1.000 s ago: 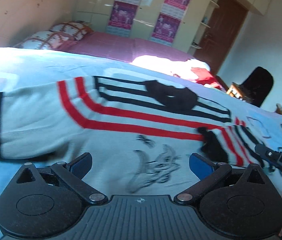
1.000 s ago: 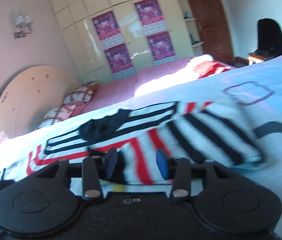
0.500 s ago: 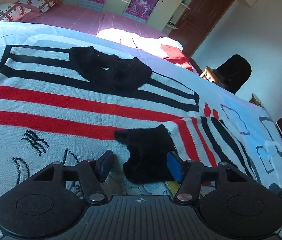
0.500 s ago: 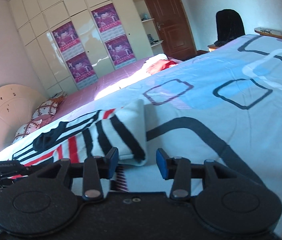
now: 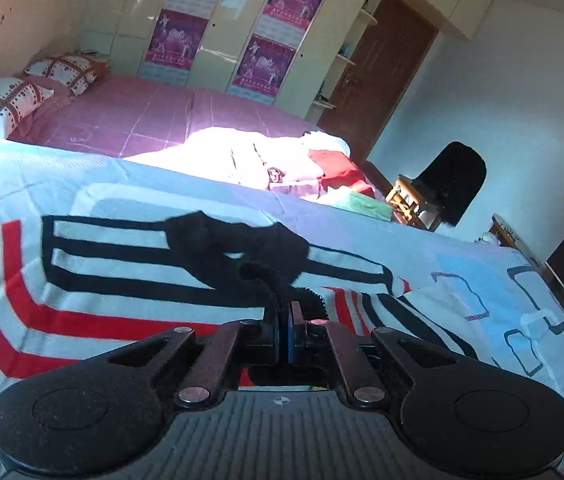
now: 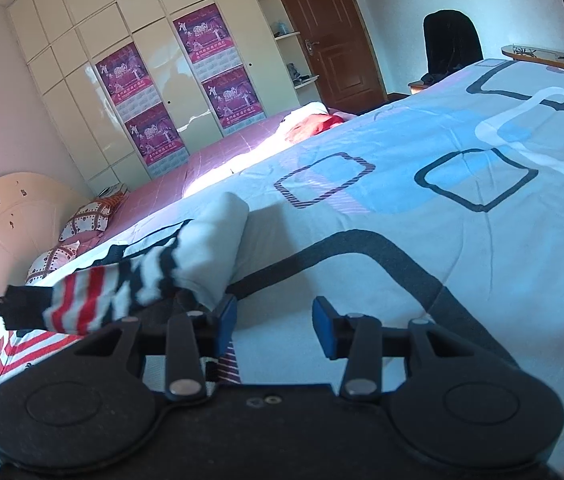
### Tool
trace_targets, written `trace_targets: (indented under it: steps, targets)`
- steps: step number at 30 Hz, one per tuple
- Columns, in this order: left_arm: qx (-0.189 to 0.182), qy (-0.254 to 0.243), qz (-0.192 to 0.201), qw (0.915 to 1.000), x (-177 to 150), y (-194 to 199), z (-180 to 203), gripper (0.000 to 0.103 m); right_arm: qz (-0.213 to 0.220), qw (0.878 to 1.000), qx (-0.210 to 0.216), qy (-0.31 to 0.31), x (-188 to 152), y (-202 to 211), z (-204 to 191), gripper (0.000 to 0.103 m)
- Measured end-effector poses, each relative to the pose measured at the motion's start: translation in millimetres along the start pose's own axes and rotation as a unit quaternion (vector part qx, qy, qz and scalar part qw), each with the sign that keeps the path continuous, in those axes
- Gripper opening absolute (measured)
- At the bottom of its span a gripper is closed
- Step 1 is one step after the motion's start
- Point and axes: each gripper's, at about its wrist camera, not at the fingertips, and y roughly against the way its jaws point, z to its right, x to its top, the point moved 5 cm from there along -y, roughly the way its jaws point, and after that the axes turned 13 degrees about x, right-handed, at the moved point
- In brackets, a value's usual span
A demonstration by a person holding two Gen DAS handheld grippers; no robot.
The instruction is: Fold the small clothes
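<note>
the bedspread point(image 6: 422, 168) gives you a flat folding surface, and the striped sweater point(image 5: 102, 280) lies spread across it. your left gripper point(image 5: 283, 334) pinches the black sleeve cuff point(image 5: 262, 276) to carry it inward. your right gripper point(image 6: 274, 324), fingers spread and empty, waits beside the folded sleeve point(image 6: 202, 256).

A striped sweater point(image 5: 122, 280) lies spread on the pale blue patterned bedspread point(image 6: 462, 200).
</note>
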Motion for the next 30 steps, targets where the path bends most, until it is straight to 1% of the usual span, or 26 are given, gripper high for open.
trace_targets:
  steps: [2,4,6,8,9,10,11,12,13,14,16,17,18,19,20,21,23,24,25,26,27,28,29,30]
  targets:
    - [0.012,-0.004,-0.001,0.9999,-0.8,1.3,-19.6,0.003,-0.005,1.0,0.003,0.001,-1.9,-5.6,-3.1,0.043]
    - [0.027,-0.002,-0.011,0.9996,-8.1,-4.8,-40.6,0.003,-0.012,1.0,0.006,0.001,-3.5,-14.2,-6.7,0.043]
    - [0.031,-0.002,-0.023,0.9992,-18.9,-12.4,-51.9,0.003,-0.021,1.0,0.015,0.0,-3.4,-26.0,-12.0,0.043]
    - [0.041,-0.013,-0.033,0.9985,-27.2,-19.2,-56.1,0.003,-0.03,0.999,0.026,0.005,-0.8,-40.8,-19.5,0.035]
    - [0.04,-0.013,-0.034,0.9985,-31.7,-20.8,-56.7,0.003,-0.033,0.999,0.031,0.01,1.5,-49.1,-24.3,0.024]
    - [0.039,-0.012,-0.03,0.9987,-34.0,-20.6,-57.1,0.003,-0.036,0.999,0.034,0.015,2.6,-56.1,-28.2,0.016]
    - [0.036,-0.008,-0.028,0.9989,-34.1,-20.5,-58.7,0.003,-0.04,0.998,0.036,0.021,3.0,-63.3,-31.7,0.014]
    - [0.033,-0.004,-0.027,0.9991,-33.8,-20.8,-60.5,0.003,-0.053,0.998,0.029,0.031,0.1,-72.4,-34.0,0.011]
    - [0.034,-0.005,-0.027,0.9991,-34.3,-21.2,-60.5,0.003,-0.08,0.996,0.012,0.042,-6.4,-84.7,-33.4,0.007]
    - [0.035,-0.01,-0.027,0.9989,-34.6,-22.9,-60.7,0.003,-0.096,0.994,0.002,0.045,-12.1,-92.9,-30.8,0.007]
    - [0.038,-0.016,-0.032,0.9986,-37.6,-24.8,-61.4,0.003,-0.099,0.994,0.003,0.049,-11.3,-93.8,-27.9,0.007]
    - [0.037,-0.016,-0.033,0.9986,-38.5,-25.6,-62.3,0.003,-0.1,0.994,0.006,0.047,-8.1,-91.5,-26.5,0.009]
    - [0.038,-0.02,-0.034,0.9985,-39.8,-26.4,-62.3,0.003,-0.087,0.995,0.008,0.043,-2.5,-86.7,-24.3,0.012]
    - [0.038,-0.023,-0.035,0.9984,-41.8,-27.3,-62.6,0.003,-0.068,0.997,0.014,0.038,4.7,-81.5,-22.1,0.021]
    - [0.036,-0.021,-0.036,0.9985,-43.0,-28.1,-63.3,0.003,-0.055,0.998,0.027,0.029,11.6,-78.1,-20.4,0.025]
    - [0.035,-0.019,-0.036,0.9986,-43.9,-28.4,-64.1,0.003,-0.049,0.998,0.042,0.019,16.6,-77.5,-19.2,0.028]
    - [0.032,-0.014,-0.031,0.9989,-44.6,-26.4,-65.3,0.003,-0.06,0.996,0.063,0.02,17.2,-82.3,-23.3,0.026]
    - [0.03,-0.01,-0.027,0.9991,-44.0,-25.0,-66.5,0.003,-0.08,0.994,0.067,0.041,11.9,-88.9,-29.2,0.02]
    - [0.033,-0.006,-0.023,0.9992,-43.3,-23.6,-68.2,0.003,-0.106,0.99,0.061,0.069,2.0,-97.5,-34.7,0.016]
    - [0.037,-0.004,-0.02,0.9991,-42.7,-22.8,-69.9,0.003,-0.12,0.986,0.055,0.099,-7.6,-103.5,-39.5,0.017]
    - [0.041,0.003,-0.018,0.999,-42.5,-22.9,-73.2,0.003,-0.113,0.984,0.048,0.131,-11.4,-103.7,-45.3,0.018]
    - [0.04,0.011,-0.023,0.9989,-41.6,-24.9,-75.9,0.003,-0.114,0.981,0.041,0.15,-12.2,-104.3,-49.1,0.02]
    - [0.04,0.01,-0.029,0.9987,-42.1,-26.9,-77.2,0.003,-0.116,0.981,0.038,0.152,-10.4,-104.2,-50.1,0.021]
    - [0.041,0.004,-0.034,0.9986,-43.0,-28.9,-77.2,0.003,-0.113,0.983,0.046,0.14,-6.3,-102.6,-49.1,0.024]
